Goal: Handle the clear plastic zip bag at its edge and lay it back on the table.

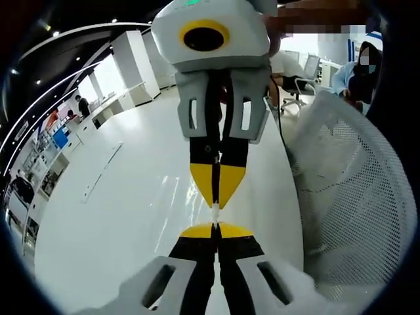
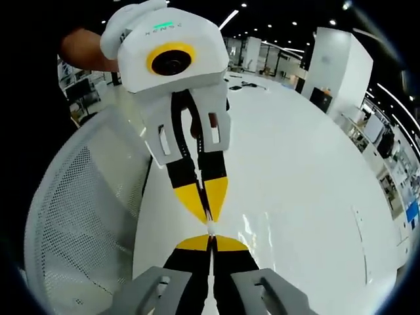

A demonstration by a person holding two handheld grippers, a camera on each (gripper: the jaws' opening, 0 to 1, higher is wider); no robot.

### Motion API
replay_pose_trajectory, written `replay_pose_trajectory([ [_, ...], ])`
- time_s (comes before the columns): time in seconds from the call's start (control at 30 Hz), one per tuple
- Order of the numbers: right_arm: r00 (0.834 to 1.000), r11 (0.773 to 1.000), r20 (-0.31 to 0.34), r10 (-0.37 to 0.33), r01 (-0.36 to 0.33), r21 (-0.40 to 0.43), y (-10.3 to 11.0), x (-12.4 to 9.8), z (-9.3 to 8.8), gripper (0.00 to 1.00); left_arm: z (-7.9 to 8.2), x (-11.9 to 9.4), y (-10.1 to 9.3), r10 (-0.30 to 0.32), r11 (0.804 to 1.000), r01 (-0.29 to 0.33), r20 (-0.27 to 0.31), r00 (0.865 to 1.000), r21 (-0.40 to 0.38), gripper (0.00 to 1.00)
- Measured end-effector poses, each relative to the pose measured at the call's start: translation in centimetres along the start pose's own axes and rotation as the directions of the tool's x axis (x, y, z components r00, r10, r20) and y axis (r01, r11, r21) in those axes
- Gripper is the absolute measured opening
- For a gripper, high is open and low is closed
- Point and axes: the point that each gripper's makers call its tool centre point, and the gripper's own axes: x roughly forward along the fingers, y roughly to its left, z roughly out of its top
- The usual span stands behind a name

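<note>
In the left gripper view we see the left gripper (image 1: 215, 230) at the bottom, jaws closed tip to tip with the right gripper (image 1: 216, 197), whose jaws are closed too. A thin strip of the clear zip bag (image 1: 215, 215) is pinched between the two sets of tips, above the white table (image 1: 131, 216). Beyond stands a white mesh chair (image 1: 354, 197).

In the right gripper view, the bag edge (image 2: 210, 226) again sits between the yellow tips.

Left gripper (image 1: 215, 228) and right gripper (image 2: 210, 241) tip-to-tip, jaws closed
</note>
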Motion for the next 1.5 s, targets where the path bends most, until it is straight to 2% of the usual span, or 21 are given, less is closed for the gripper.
replay_pose_trajectory([
  [0.23, 1.0, 0.999, 0.0, 0.0, 0.0, -0.048, 0.2, -0.1, 0.0, 0.0, -0.2, -0.2, 0.0, -0.001, 1.0, 0.001, -0.002, 1.0, -0.005, 0.0],
  [0.33, 1.0, 0.999, 0.005, -0.001, 0.001, -0.038, 0.3, -0.1, 0.3, 0.05, -0.3, -0.2, 0.0, -0.001, 1.0, 0.001, -0.004, 1.0, -0.007, 0.0],
  [0.6, 0.999, 0.999, 0.032, -0.002, 0.003, -0.045, 0.7, 0.0, 1.4, 0.05, -0.1, 0.0, 0.0, -0.005, 1.0, 0.005, 0.002, 1.0, -0.007, 0.0],
  [0.67, 1.0, 0.999, 0.022, -0.004, 0.005, -0.05, 0.7, 0.1, 1.3, 0.03, -0.2, -0.2, 0.0, -0.005, 1.0, 0.005, -0.005, 1.0, -0.002, 0.0],
  [0.7, 1.0, 0.999, 0.022, 0.003, -0.002, -0.045, 0.8, 0.2, 1.2, 0.0, -0.2, -0.1, 0.0, -0.005, 1.0, 0.005, -0.004, 1.0, -0.006, 0.0],
  [0.8, 0.999, 1.0, 0.03, 0.01, -0.009, -0.024, 1.0, 0.2, 1.2, 0.0, -0.2, 0.0, -0.2, -0.007, 1.0, 0.007, 0.0, 1.0, 0.002, 0.0],
  [0.87, 0.999, 0.999, 0.046, 0.02, -0.021, 0.027, 1.2, 0.1, 1.1, 0.0, -0.2, 0.0, -0.3, -0.009, 1.0, 0.009, 0.005, 1.0, 0.004, 0.0],
  [0.93, 0.998, 0.999, 0.054, 0.02, -0.023, 0.045, 1.2, 0.1, 1.1, 0.0, -0.2, 0.1, -0.4, -0.01, 1.0, 0.01, 0.008, 1.0, 0.009, 0.0],
  [1.5, 1.0, 0.999, -0.019, 0.001, 0.0, 0.047, 0.8, 0.1, -1.8, 0.0, -1.1, 0.2, -0.5, -0.025, 1.0, 0.025, -0.014, 1.0, -0.003, 0.0],
])
